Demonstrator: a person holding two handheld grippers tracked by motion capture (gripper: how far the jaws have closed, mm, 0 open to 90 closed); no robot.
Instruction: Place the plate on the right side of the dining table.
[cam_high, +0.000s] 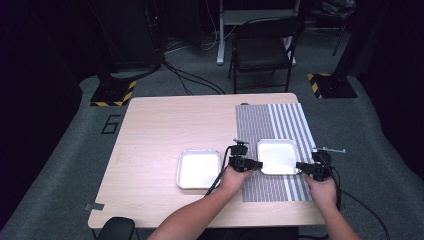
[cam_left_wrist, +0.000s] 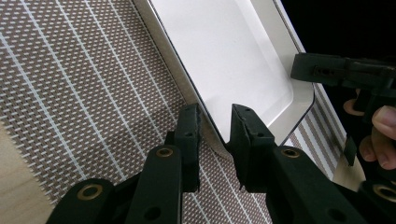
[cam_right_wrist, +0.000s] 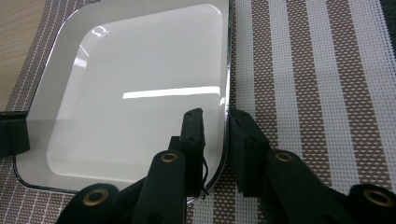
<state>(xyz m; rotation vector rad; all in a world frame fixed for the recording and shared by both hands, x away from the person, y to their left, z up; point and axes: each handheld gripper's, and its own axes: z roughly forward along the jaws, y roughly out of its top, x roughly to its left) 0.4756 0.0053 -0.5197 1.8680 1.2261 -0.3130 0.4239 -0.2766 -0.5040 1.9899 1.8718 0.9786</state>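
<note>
White trays: two on a pale wooden table (cam_high: 160, 125); one tray (cam_high: 198, 169) on bare wood, the other tray (cam_high: 278, 156) on a striped woven mat (cam_high: 272, 125).
Left gripper (cam_left_wrist: 215, 125): jaws straddle the mat tray's near-left rim (cam_left_wrist: 205, 122) (a gap shows on one side; whether the pinch is firm, I cannot tell).
Right gripper (cam_right_wrist: 215, 126): jaws either side of the same tray's right rim (cam_right_wrist: 227, 93), close to it.
Hands: left hand (cam_high: 234, 179), right hand (cam_high: 321, 190), each holding its gripper.
</note>
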